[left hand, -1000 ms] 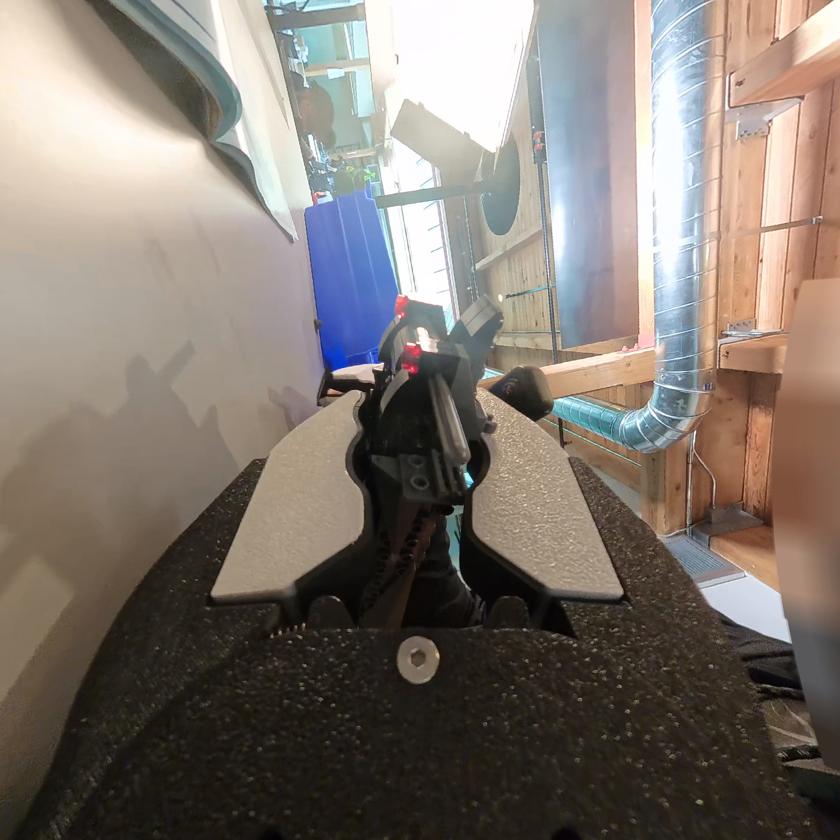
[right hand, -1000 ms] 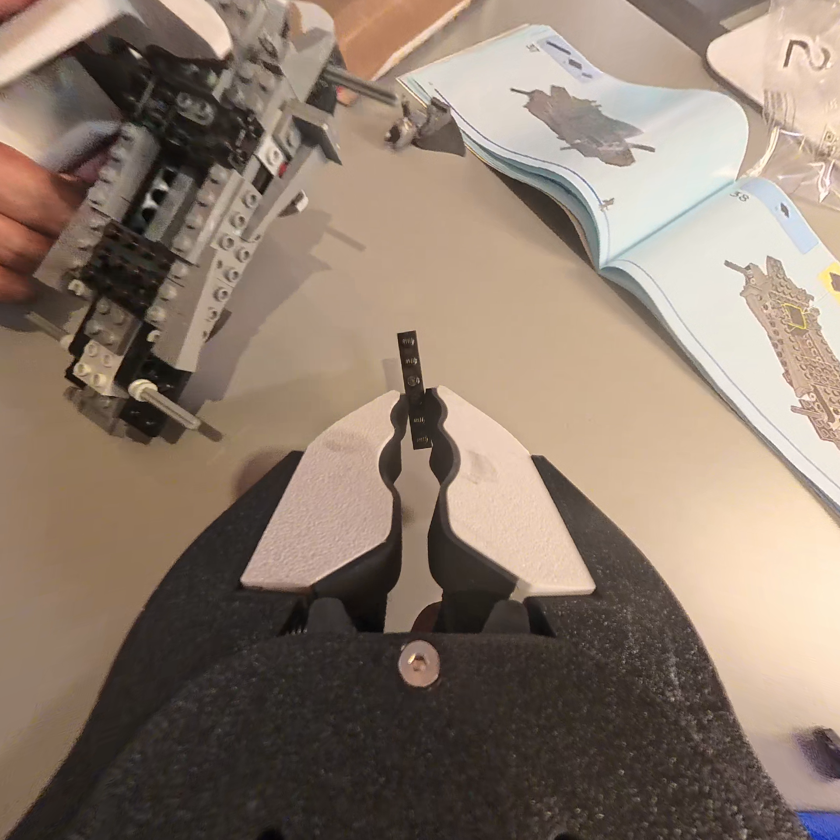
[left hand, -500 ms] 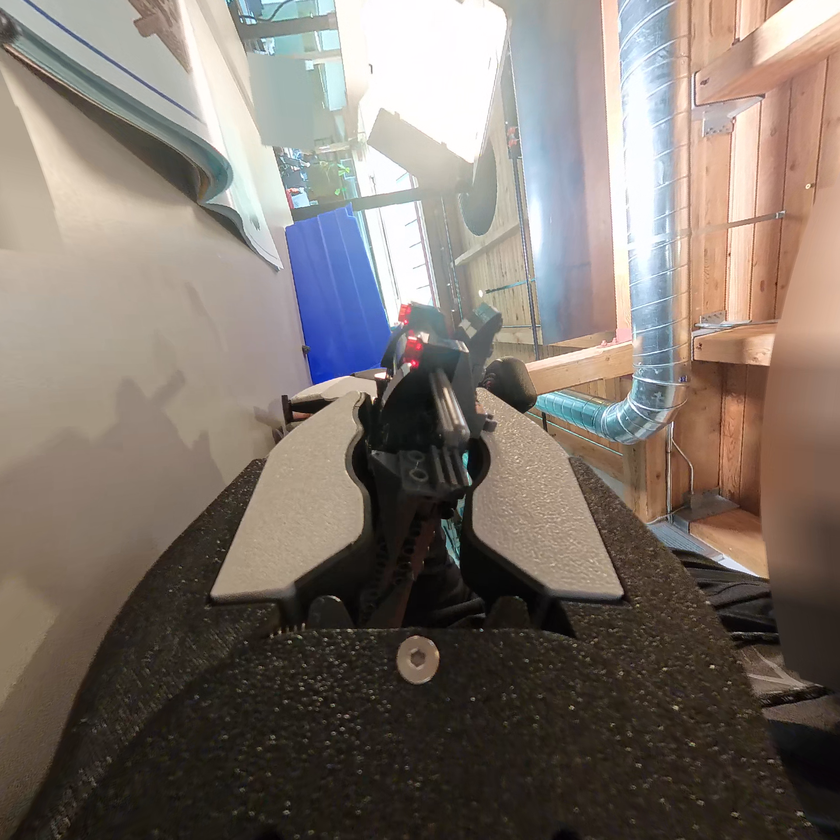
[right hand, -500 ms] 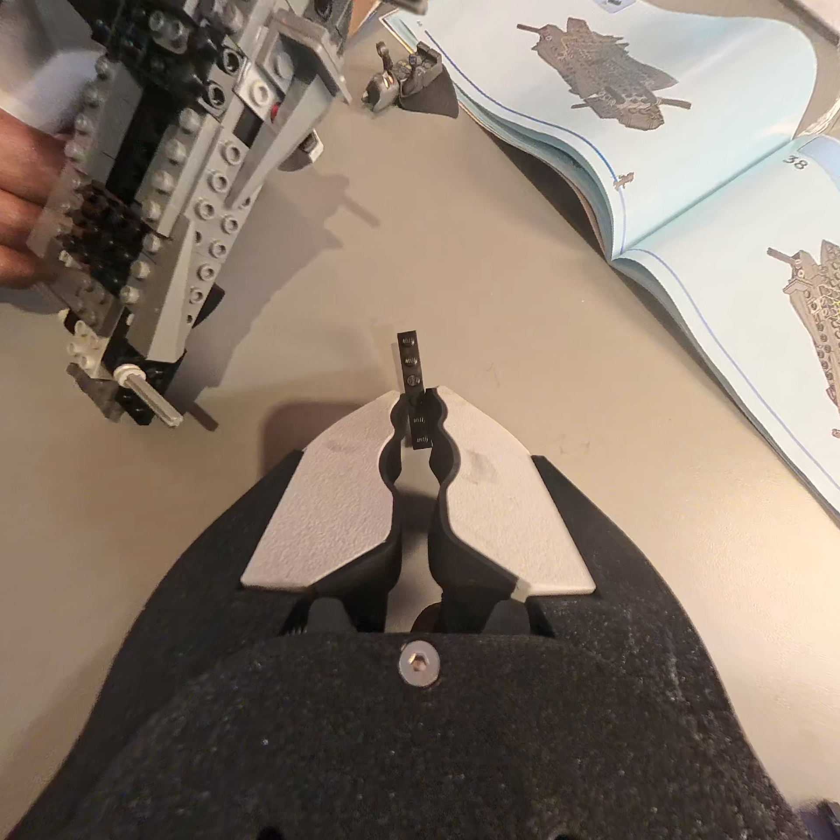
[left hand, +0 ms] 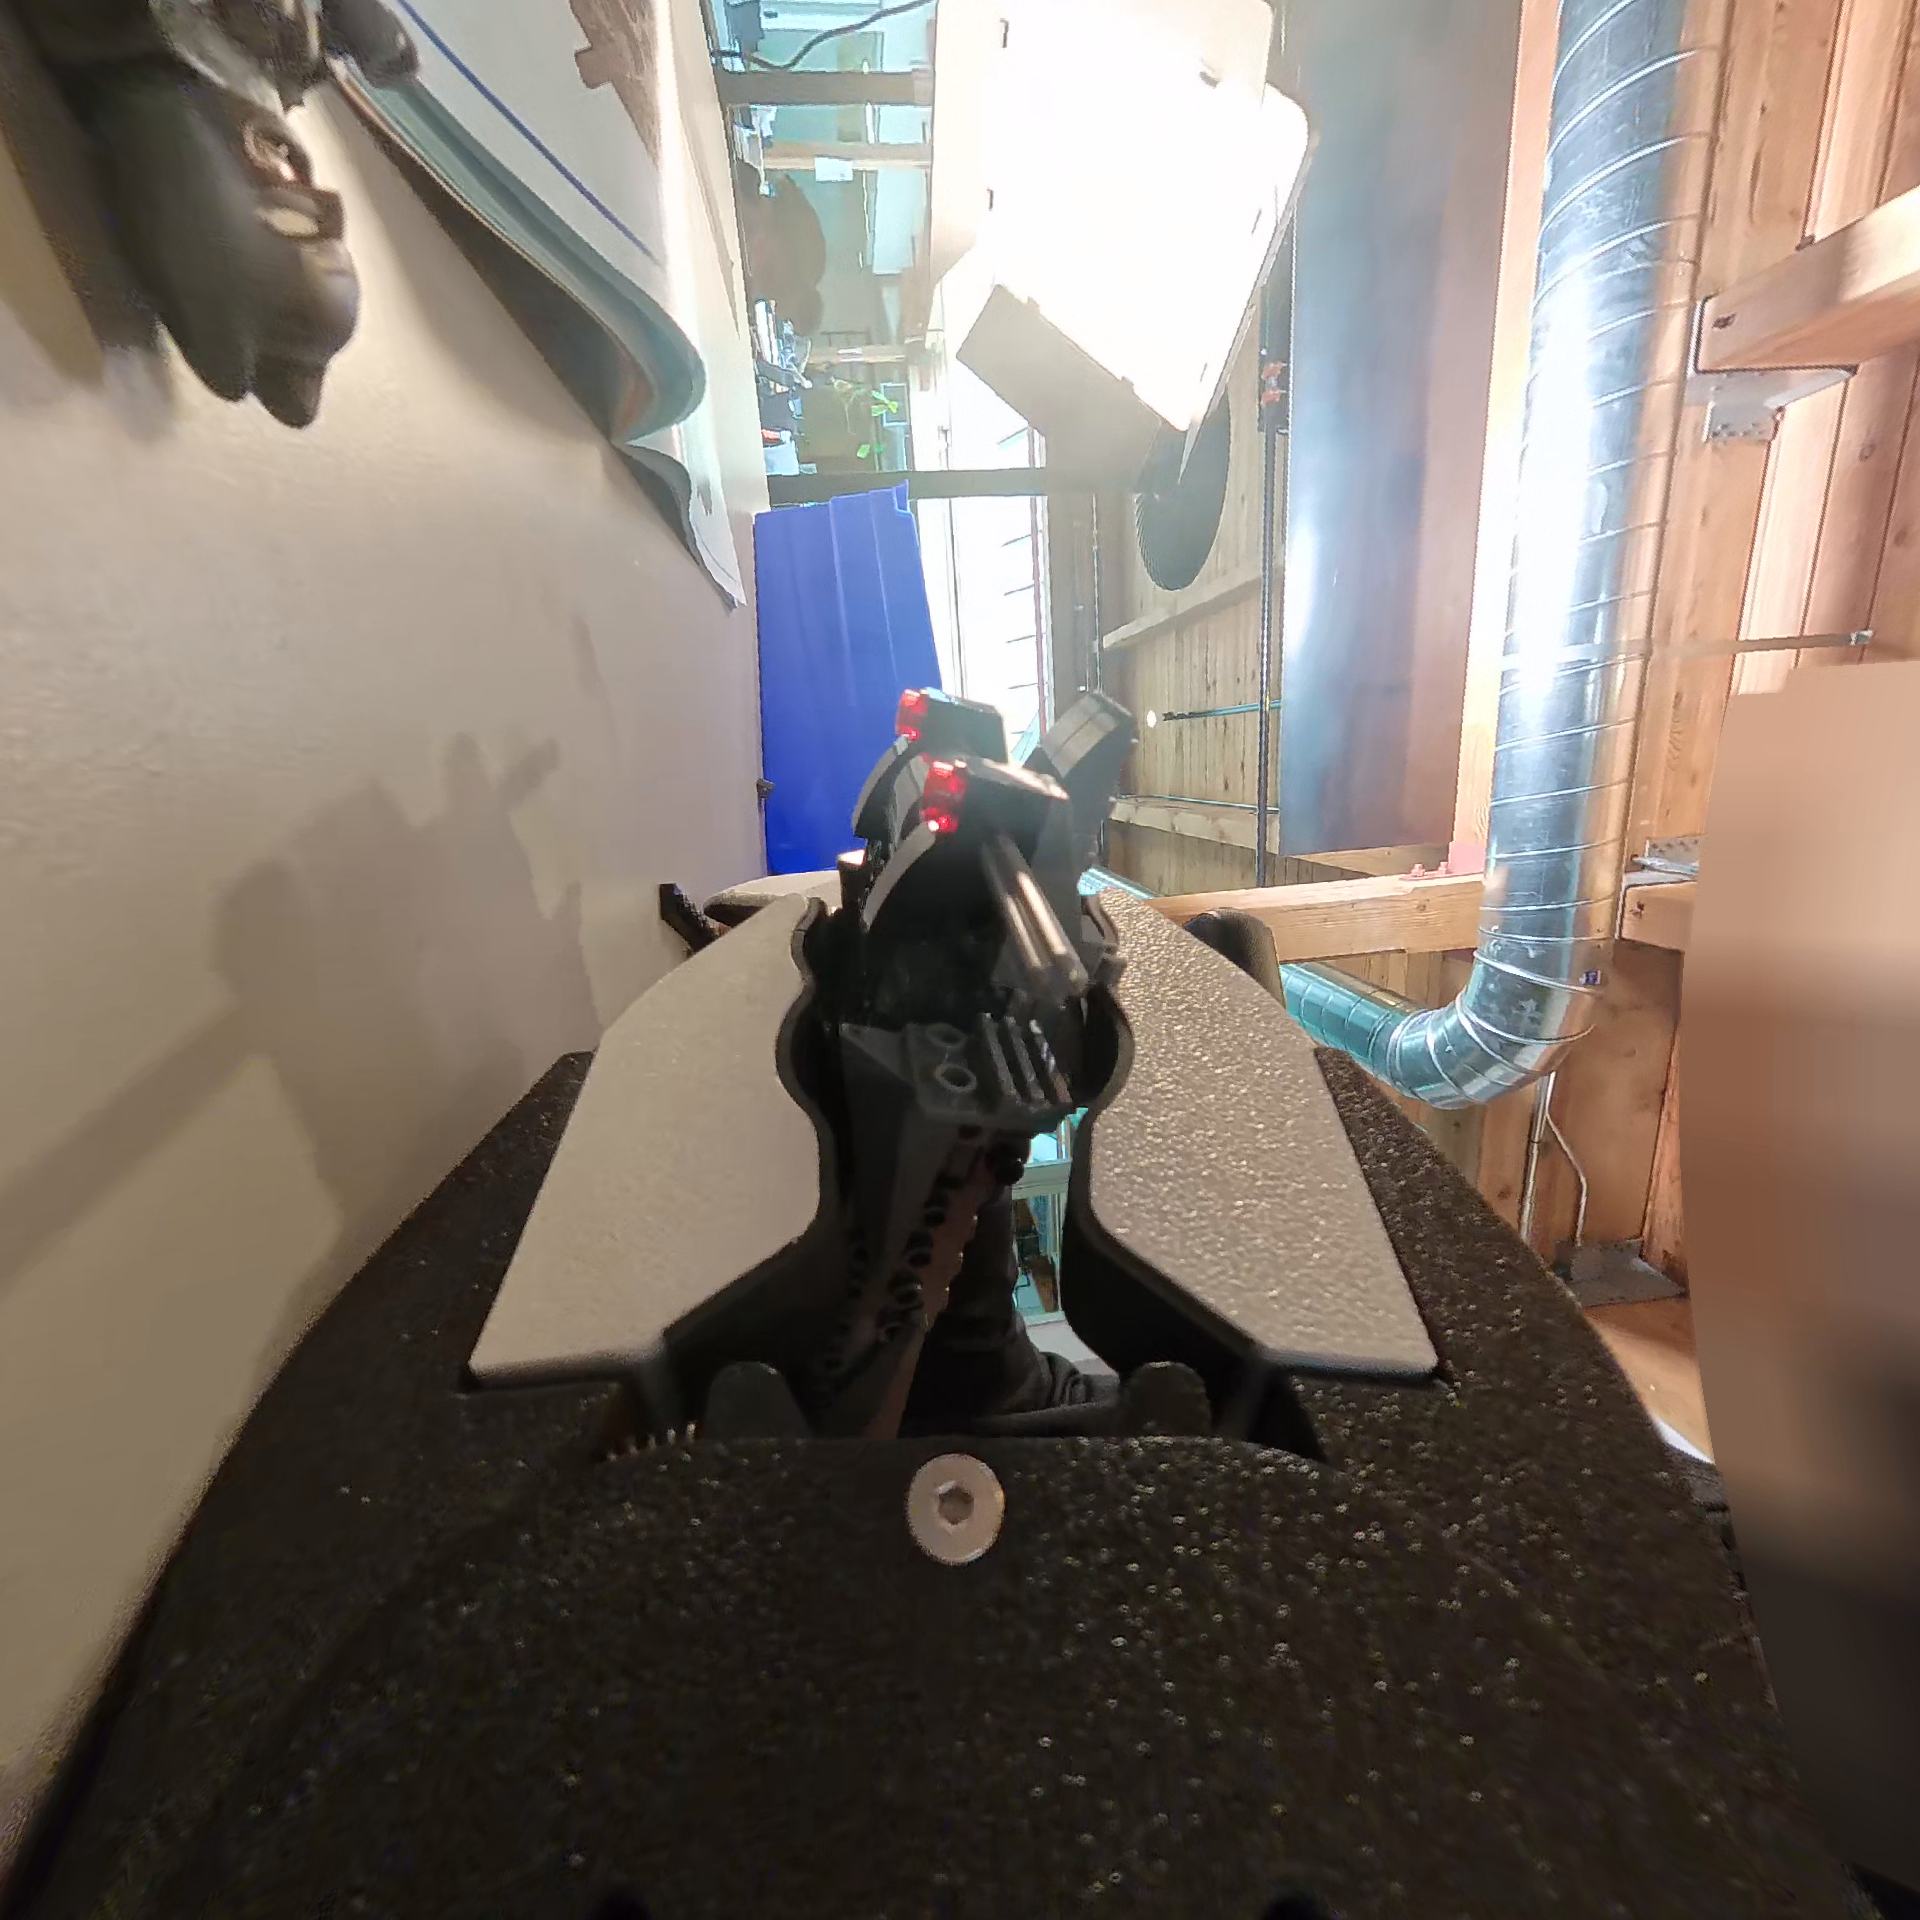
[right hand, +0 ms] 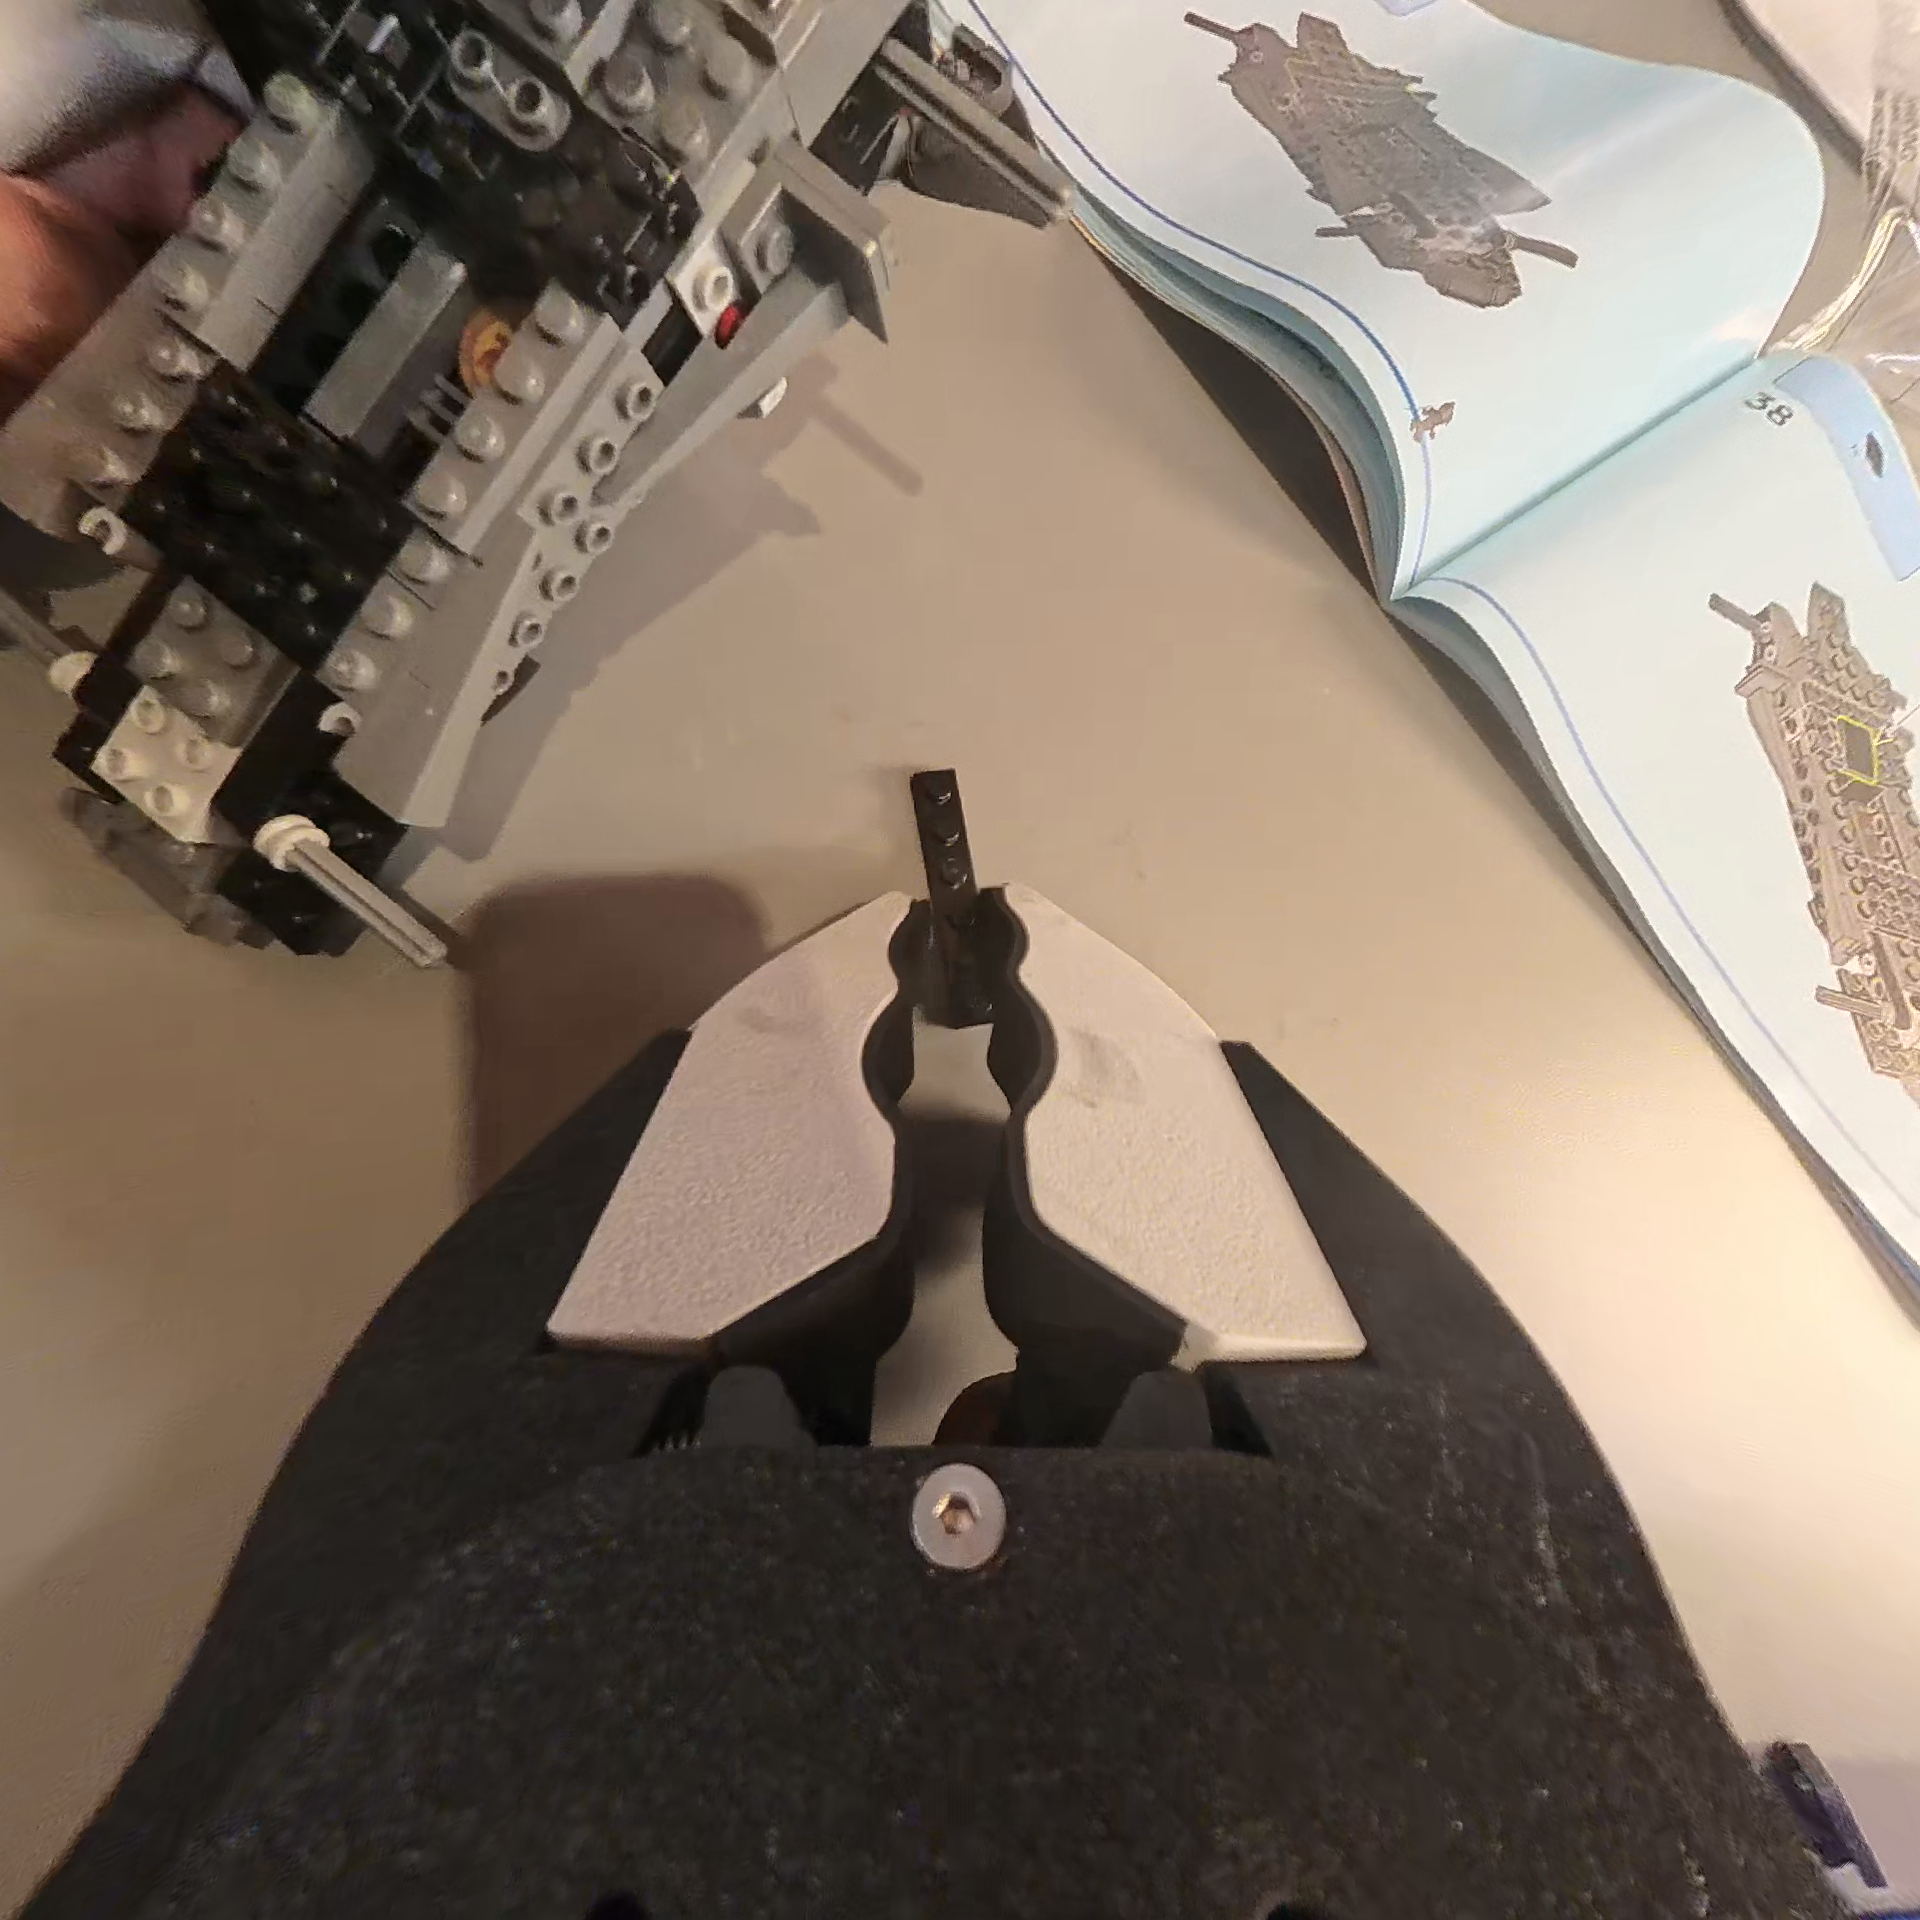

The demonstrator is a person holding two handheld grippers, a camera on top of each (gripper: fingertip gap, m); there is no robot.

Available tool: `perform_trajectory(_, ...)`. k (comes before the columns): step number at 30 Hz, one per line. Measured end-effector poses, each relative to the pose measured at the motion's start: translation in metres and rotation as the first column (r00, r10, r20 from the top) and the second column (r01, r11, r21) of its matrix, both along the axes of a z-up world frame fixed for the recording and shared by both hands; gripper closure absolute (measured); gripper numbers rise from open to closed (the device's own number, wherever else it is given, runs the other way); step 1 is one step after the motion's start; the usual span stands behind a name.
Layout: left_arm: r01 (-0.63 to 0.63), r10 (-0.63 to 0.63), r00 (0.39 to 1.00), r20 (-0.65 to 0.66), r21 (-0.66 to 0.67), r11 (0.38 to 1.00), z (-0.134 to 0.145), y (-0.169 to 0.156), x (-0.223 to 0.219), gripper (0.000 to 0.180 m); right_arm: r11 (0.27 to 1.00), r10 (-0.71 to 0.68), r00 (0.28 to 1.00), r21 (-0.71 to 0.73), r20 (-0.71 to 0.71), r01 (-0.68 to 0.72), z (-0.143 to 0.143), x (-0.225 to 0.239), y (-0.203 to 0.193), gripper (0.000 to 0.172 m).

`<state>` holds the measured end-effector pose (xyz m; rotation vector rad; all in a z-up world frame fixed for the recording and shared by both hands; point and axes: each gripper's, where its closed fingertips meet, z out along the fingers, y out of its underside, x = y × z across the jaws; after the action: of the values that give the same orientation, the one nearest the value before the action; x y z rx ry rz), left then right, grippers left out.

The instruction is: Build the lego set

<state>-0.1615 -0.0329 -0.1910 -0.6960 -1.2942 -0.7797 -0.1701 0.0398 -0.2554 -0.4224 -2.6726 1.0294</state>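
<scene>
Brick model point(right hand: 343, 395) cropped (top-left edge), blurred.

The room looked like a workshop or loft: warm wooden plank walls point(left hand: 1195, 665) and timber beams point(left hand: 1340, 914) all over, with a big shiny metal duct point(left hand: 1590, 520) that ran along the wall and bent at an elbow into a teal-tinted section point(left hand: 1340, 1013). A dark round opening point(left hand: 1184, 509) sat in the planks. Light was strong, with a big softbox-type lamp point(left hand: 1122, 187) blown out white and a bright window point(left hand: 987, 613) behind it. A blue panel point(left hand: 842, 675) stood past the far end of the bench point(right hand: 1039, 520), which was plain matte beige-grey. Some greenery point(left hand: 862, 405) showed far back.
</scene>
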Motion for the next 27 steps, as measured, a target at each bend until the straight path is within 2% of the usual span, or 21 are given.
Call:
perform_trajectory(3,-0.011,0.011,1.000,0.019,0.023,1.000,0.001,-0.002,0.001,0.134,1.000,-0.016,1.000,0.004,-0.002,0.016,0.001,0.000,0.002,0.151)
perform_trajectory(6,-0.021,0.017,0.999,0.038,0.092,0.996,0.006,-0.005,0.005,0.134,1.000,-0.016,1.000,-0.027,0.003,0.016,0.010,0.007,0.002,0.150)
perform_trajectory(8,-0.030,0.025,0.999,0.044,0.128,0.991,0.009,-0.007,0.007,0.134,0.993,-0.008,0.999,-0.114,0.052,0.014,0.027,0.017,-0.006,0.150)
perform_trajectory(13,-0.042,0.039,0.999,0.021,0.117,0.992,0.015,-0.005,0.014,0.134,0.938,0.022,0.968,-0.339,0.251,0.067,0.073,0.041,-0.036,0.142)
perform_trajectory(20,-0.066,0.068,0.997,-0.026,0.060,0.996,0.021,0.004,0.028,0.134,0.969,-0.056,0.941,-0.207,0.334,0.132,0.060,0.062,-0.063,0.134)
perform_trajectory(24,-0.086,0.087,0.995,-0.041,0.040,0.996,0.024,0.007,0.033,0.134,0.974,-0.111,0.942,-0.154,0.316,0.166,0.052,0.065,-0.064,0.144)
perform_trajectory(27,-0.090,0.092,0.994,-0.057,0.038,0.995,0.026,0.006,0.036,0.130,0.966,-0.124,0.930,-0.171,0.346,0.193,0.053,0.066,-0.064,0.148)
